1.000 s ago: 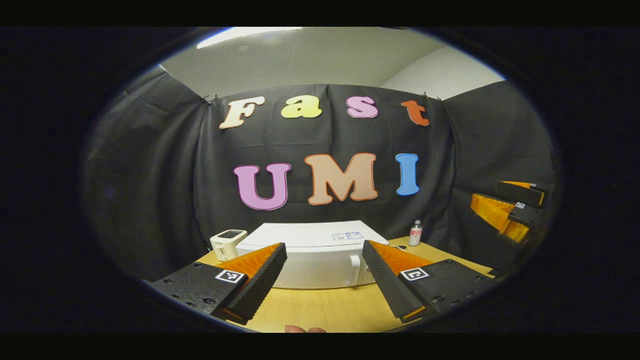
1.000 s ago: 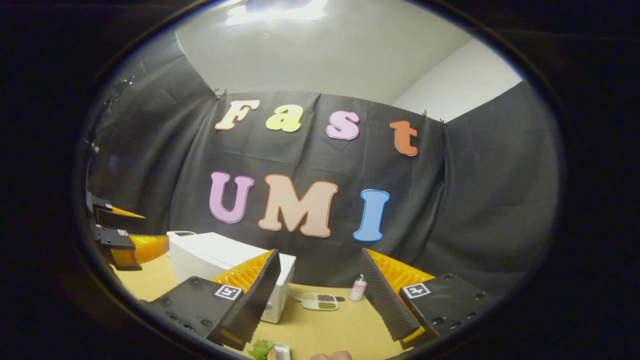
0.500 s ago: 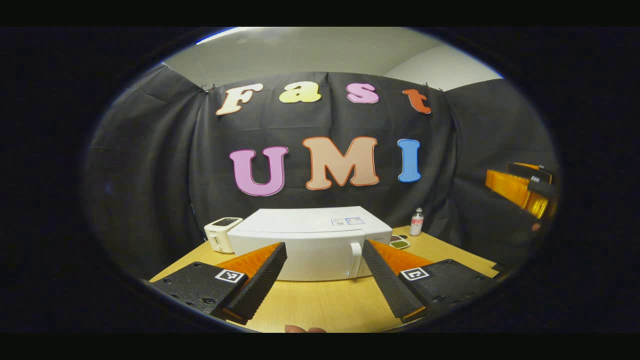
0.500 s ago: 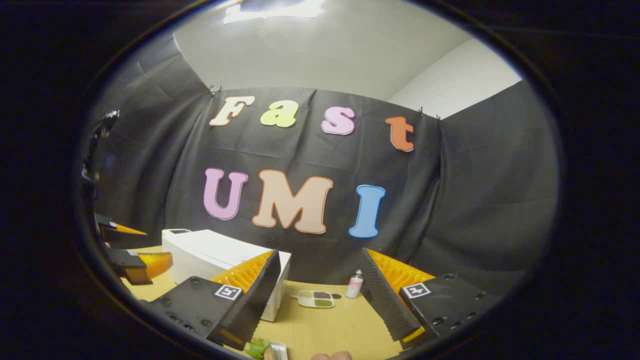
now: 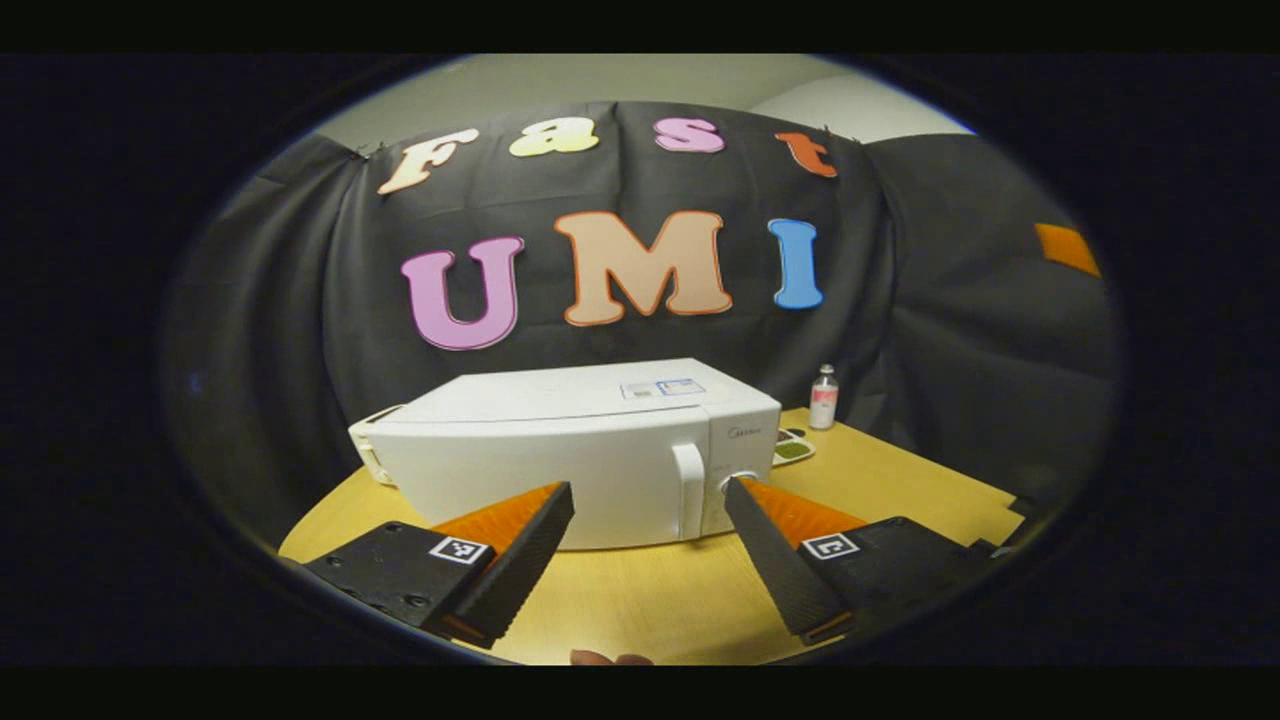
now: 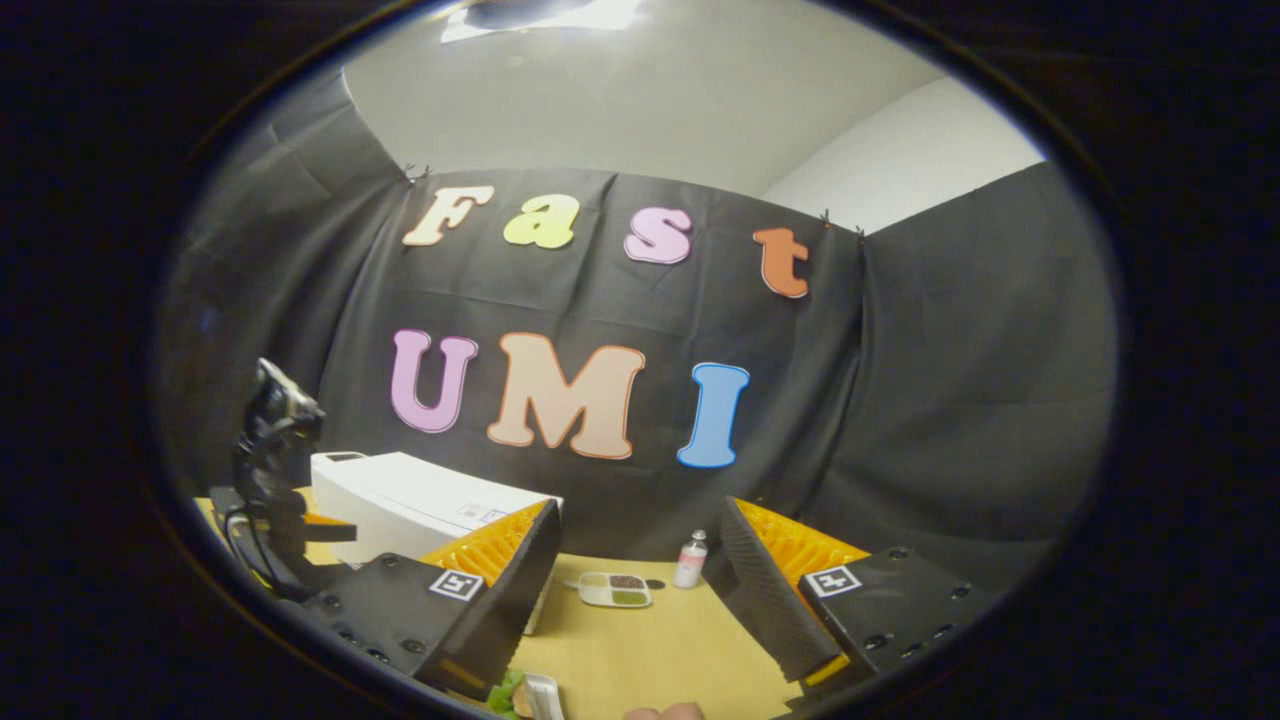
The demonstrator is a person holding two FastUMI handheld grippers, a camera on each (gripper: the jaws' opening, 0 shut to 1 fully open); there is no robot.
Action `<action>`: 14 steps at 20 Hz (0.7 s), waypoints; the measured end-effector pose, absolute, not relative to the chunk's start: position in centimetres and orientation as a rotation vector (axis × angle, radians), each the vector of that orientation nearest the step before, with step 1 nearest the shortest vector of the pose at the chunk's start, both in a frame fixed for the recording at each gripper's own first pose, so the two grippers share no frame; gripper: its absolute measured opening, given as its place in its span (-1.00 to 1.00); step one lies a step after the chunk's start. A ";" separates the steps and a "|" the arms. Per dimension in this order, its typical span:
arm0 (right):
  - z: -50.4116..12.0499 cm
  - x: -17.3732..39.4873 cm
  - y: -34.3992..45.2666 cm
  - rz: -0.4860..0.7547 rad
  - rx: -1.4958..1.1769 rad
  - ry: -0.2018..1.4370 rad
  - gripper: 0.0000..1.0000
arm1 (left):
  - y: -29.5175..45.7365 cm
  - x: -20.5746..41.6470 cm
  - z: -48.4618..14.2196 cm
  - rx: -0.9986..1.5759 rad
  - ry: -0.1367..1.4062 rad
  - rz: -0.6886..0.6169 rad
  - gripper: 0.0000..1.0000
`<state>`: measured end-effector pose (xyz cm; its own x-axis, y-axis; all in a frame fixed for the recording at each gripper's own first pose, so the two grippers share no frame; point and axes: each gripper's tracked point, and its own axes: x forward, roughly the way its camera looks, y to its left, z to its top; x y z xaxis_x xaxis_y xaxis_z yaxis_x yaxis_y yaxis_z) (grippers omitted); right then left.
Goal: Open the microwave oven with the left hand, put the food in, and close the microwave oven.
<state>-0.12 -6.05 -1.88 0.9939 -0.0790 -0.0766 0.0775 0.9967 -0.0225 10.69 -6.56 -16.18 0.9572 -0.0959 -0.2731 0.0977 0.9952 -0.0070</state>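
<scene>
A wooden desk runs out under me toward the black cloth wall of the booth. My left gripper is spread wide above the desk, holding nothing, its fingers framing the white microwave oven, whose door is shut and whose handle stands upright just ahead. My right gripper is spread too, empty, with the food on the desk below it. Farther off sit a small sectioned dish and a little bottle.
</scene>
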 end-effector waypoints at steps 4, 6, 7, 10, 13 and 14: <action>-2.8 -0.7 -7.1 -0.098 -0.079 0.121 0.99 | -8.2 13.7 -20.1 0.026 0.315 -0.130 0.96; -3.0 -1.1 -7.6 -0.111 -0.087 0.141 0.93 | -8.9 15.2 -22.3 0.045 0.342 -0.144 0.96; -2.9 -1.2 -7.9 -0.122 -0.074 0.143 0.94 | -9.4 15.9 -23.0 0.041 0.348 -0.154 0.97; -3.1 -1.5 -8.8 -0.145 -0.058 0.160 0.93 | -10.7 17.8 -25.1 0.036 0.380 -0.178 0.97; -4.2 -2.0 -9.1 -0.140 -0.088 0.206 0.93 | -11.0 18.9 -26.1 0.023 0.390 -0.170 0.97; -4.5 -2.2 -9.0 -0.131 -0.103 0.218 1.00 | -11.0 19.1 -26.4 0.021 0.394 -0.162 0.97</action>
<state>-2.16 -9.04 -4.55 0.9678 -0.1403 -0.2089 0.1180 0.9862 -0.1157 19.09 -10.96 -26.37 0.9107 -0.1528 -0.3838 0.1610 0.9869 -0.0107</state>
